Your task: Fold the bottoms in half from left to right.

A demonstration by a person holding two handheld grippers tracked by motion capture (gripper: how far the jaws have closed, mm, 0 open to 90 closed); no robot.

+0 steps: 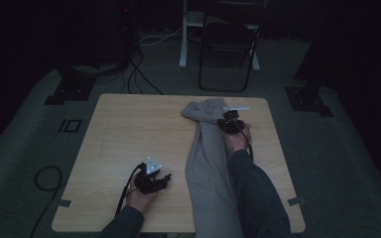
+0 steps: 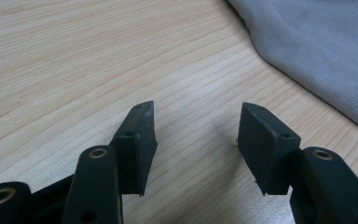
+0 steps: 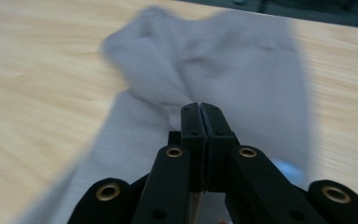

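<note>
With the right gripper (image 3: 200, 109) pinched on the long grey cloth garment (image 1: 206, 158) and the left gripper (image 2: 196, 135) gaping idle, the thin fabric may slip free.

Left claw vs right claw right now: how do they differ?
The left claw is open with nothing between its jaws; the right claw is shut, with the grey cloth around its tips, though a pinch is not plainly visible. The left claw sits over bare table near the front edge; the right claw is farther back, on the cloth. Both are hand-held.

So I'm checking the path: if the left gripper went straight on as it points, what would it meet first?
Probably the grey garment: the open left gripper points across bare table toward its edge.
</note>
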